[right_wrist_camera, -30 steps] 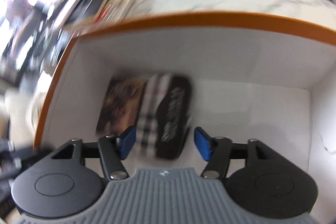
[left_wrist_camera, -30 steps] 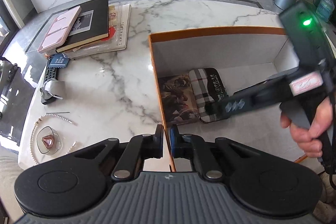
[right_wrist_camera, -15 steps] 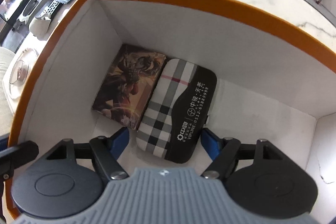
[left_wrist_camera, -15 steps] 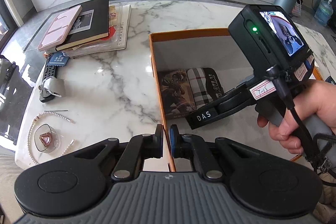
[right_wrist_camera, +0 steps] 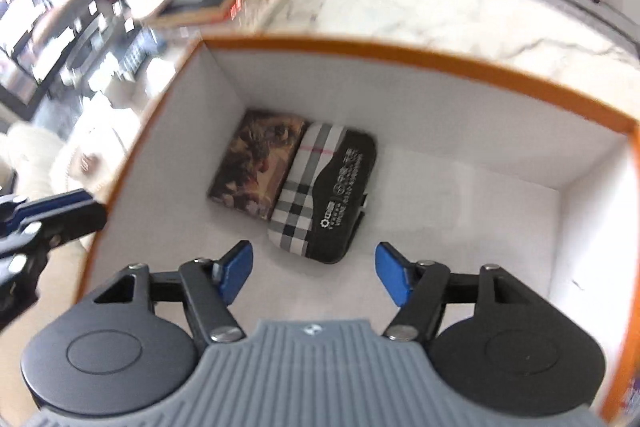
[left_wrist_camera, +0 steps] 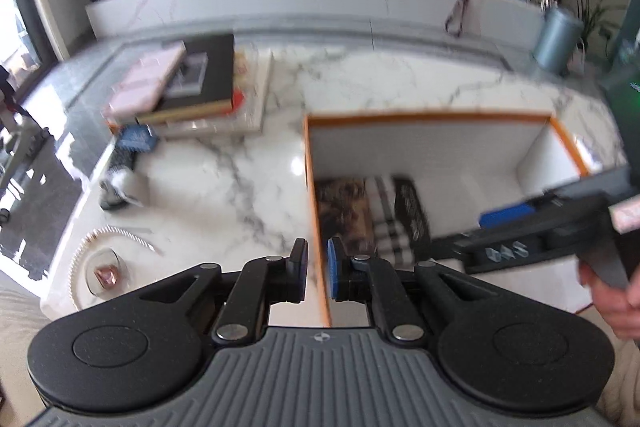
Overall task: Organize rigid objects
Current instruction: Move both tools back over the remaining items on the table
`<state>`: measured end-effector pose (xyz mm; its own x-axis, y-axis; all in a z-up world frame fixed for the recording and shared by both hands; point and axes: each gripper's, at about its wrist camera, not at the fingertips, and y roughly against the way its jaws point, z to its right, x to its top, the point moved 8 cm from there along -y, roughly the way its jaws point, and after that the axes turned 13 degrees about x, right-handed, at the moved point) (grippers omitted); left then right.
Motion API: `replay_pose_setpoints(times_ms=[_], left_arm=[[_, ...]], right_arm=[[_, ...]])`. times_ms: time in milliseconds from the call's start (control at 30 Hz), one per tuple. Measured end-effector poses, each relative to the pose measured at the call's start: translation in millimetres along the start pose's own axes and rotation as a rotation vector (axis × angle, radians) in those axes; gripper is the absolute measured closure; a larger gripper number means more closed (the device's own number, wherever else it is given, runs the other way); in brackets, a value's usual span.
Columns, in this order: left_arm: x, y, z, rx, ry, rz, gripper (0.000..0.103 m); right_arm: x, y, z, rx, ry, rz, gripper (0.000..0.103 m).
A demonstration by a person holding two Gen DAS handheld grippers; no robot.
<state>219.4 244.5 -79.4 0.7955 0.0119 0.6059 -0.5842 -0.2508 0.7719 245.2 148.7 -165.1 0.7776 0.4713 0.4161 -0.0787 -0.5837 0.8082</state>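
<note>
Jaws of our left gripper point(left_wrist_camera: 317, 269) pinch the orange-rimmed box point(left_wrist_camera: 316, 211) by its left wall. Inside the box, against that wall, a picture-printed box point(right_wrist_camera: 256, 163) lies flat with a plaid case point(right_wrist_camera: 320, 191) touching its right side. Above them our right gripper point(right_wrist_camera: 314, 275) hangs with nothing between its closing, still wide jaws.

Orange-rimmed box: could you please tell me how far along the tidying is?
Done: a picture-printed box and plaid case lie side by side inside the orange-rimmed box. In hand: no item; the left gripper clamps its wall, the right gripper hangs above, jaws closing on nothing. Left: books, remote and necklace on the table.
</note>
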Motion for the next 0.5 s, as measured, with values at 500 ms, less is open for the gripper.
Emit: replay_pose_setpoints(times_ms=[500], left_arm=[[8.9, 104.5, 177.5, -0.377, -0.242, 0.164, 0.092]], right_arm=[[-91.4, 184.7, 91.0, -0.161, -0.178, 0.319, 0.056]])
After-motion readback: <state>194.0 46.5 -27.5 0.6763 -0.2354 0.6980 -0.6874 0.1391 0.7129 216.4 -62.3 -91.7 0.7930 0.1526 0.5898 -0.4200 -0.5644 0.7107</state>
